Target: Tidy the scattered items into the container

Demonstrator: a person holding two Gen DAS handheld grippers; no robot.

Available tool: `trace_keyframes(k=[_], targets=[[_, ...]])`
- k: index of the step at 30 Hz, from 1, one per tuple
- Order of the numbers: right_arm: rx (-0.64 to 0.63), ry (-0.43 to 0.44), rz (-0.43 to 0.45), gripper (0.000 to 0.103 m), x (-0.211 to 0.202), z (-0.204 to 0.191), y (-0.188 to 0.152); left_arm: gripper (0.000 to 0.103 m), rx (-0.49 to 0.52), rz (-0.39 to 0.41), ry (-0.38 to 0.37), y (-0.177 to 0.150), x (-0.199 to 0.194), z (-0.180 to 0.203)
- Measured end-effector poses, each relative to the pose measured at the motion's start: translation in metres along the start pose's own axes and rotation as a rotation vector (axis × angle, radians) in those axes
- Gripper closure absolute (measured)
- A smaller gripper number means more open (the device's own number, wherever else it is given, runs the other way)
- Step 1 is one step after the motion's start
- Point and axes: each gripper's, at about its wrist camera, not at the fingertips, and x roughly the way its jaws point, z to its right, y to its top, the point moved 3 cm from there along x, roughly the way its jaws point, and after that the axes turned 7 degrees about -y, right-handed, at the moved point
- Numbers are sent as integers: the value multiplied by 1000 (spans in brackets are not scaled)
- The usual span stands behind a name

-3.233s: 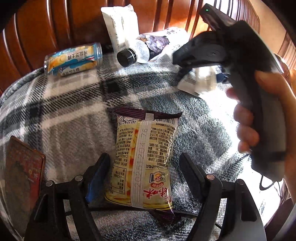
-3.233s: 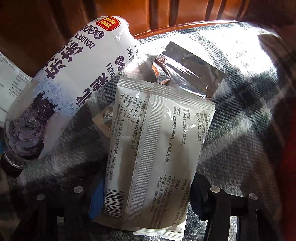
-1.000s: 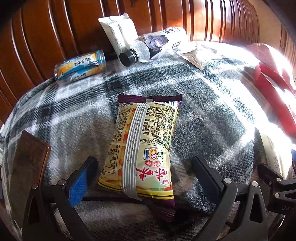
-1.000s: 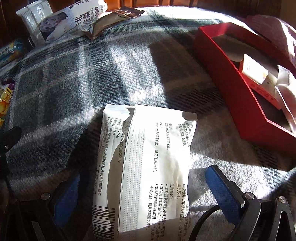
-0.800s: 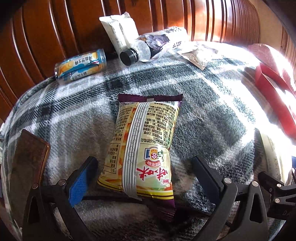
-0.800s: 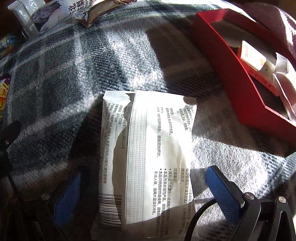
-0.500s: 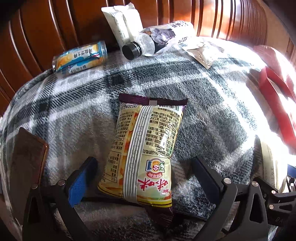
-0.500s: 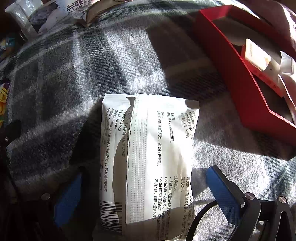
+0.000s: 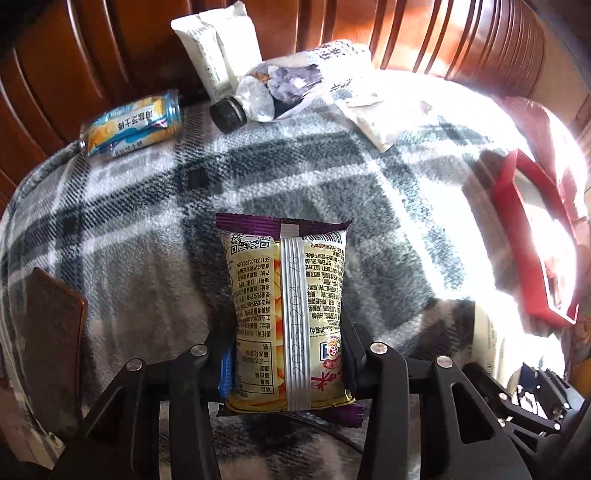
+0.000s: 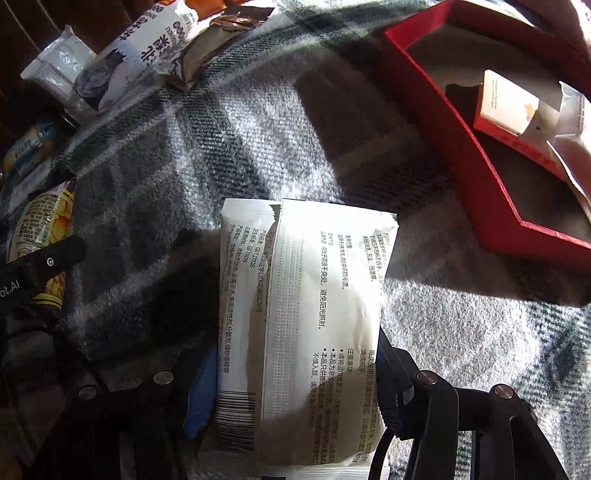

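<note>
Both jaws now clamped: snack bag (image 9: 288, 314), white packet (image 10: 303, 325).

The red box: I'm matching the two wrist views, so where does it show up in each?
Left wrist: the red box sits at the right edge, washed out by sunlight, beyond the yellow snack bag.
Right wrist: the red box fills the upper right, with packets inside.
Shared landmark: the bottle with the white and purple label, top centre in the left view, top left in the right view.

The plaid blanket (image 9: 332, 177) is fuzzy cloth; the snack bag (image 9: 288, 314) is glossy plastic film. The slatted backrest (image 9: 443, 33) is polished wood; the red box (image 10: 472, 147) looks like matt card.
</note>
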Motion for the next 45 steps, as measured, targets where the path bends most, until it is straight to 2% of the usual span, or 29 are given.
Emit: trace_keyframes(k=[2,4,8,12,15,17,18,20,21,22,24,27,29,31,34,37,40,43,44,45], targets=[[79,19,70,40,-23,12,8,56,27,45,-46,15,-14,25],[122,-12,172,40,-48,27,18,55,64,80,-100,35,-26,56],[194,-174,388,40,-87,61,49,55,105,103,-262,73,-35,127],[252,-290,493,40,-104,105,81,53,137,101,-380,106,-28,195],[270,-371,512,40,-99,131,96,49,172,95,-412,121,-13,241],[239,-446,493,39,-81,141,108,48,177,79,-424,130,3,263],[210,-474,482,37,-73,145,114,44,179,65,-428,134,12,273],[146,-536,437,18,-59,154,118,32,188,36,-419,140,30,288],[119,-567,396,16,-51,156,121,24,191,24,-416,144,40,292],[95,-590,360,16,-46,156,122,23,186,14,-420,146,47,293],[62,-608,349,16,-46,152,120,23,144,-2,-447,148,55,284],[19,-601,470,16,-66,133,108,23,43,13,-470,147,53,251],[-36,-545,527,15,-76,115,97,23,-3,60,-435,138,42,213],[-81,-420,537,13,-82,95,87,21,-33,125,-346,119,27,163],[-170,-196,481,13,-81,56,72,15,-48,199,-140,80,7,86],[-273,-59,403,13,-71,12,55,12,-35,170,17,30,6,15],[-336,-21,327,13,-49,-27,37,12,-41,98,114,-16,14,-37],[-348,-30,242,13,-20,-49,21,11,-83,57,159,-53,28,-76],[-355,-39,205,13,-6,-53,15,11,-67,78,144,-63,30,-82],[-377,-52,162,13,8,-58,8,6,-22,120,134,-70,29,-82]])
